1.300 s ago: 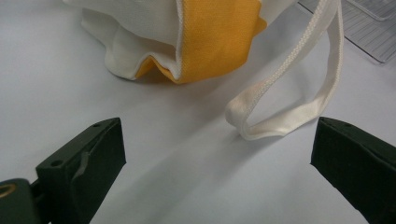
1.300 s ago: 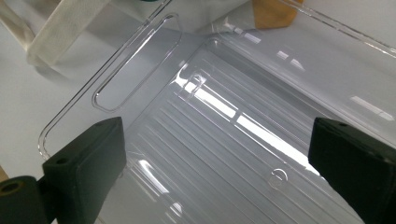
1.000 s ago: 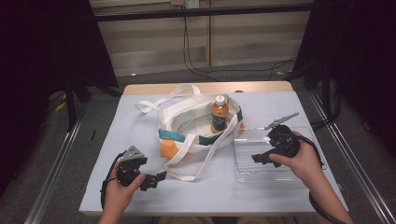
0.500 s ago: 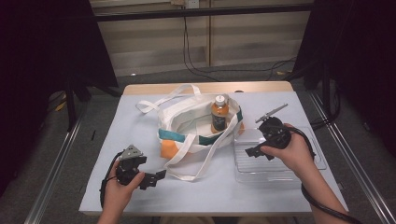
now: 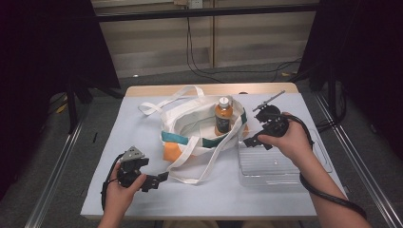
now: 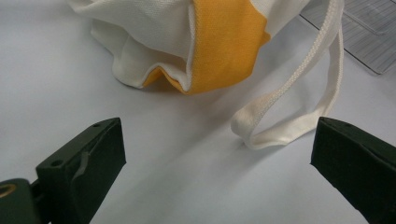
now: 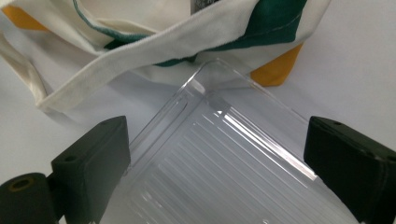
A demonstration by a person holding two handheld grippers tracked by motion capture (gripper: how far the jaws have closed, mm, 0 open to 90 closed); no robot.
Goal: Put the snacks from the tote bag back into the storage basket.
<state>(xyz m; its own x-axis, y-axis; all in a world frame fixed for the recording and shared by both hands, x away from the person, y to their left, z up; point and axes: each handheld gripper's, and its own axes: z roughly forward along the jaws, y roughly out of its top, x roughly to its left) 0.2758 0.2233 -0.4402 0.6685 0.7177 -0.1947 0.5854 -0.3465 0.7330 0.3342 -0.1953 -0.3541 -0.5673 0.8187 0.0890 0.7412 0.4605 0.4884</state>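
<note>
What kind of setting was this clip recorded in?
Probably a lab recording station: dark curtains flank a covered table, cables trail across the floor, and metal rails run alongside.

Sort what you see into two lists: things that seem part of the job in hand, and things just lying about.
Likely part of the job:
tote bag
bottle standing in the bag
clear tray
left tool, open
right tool, open, above the tray

Just lying about:
cables on the floor beyond the table
</note>
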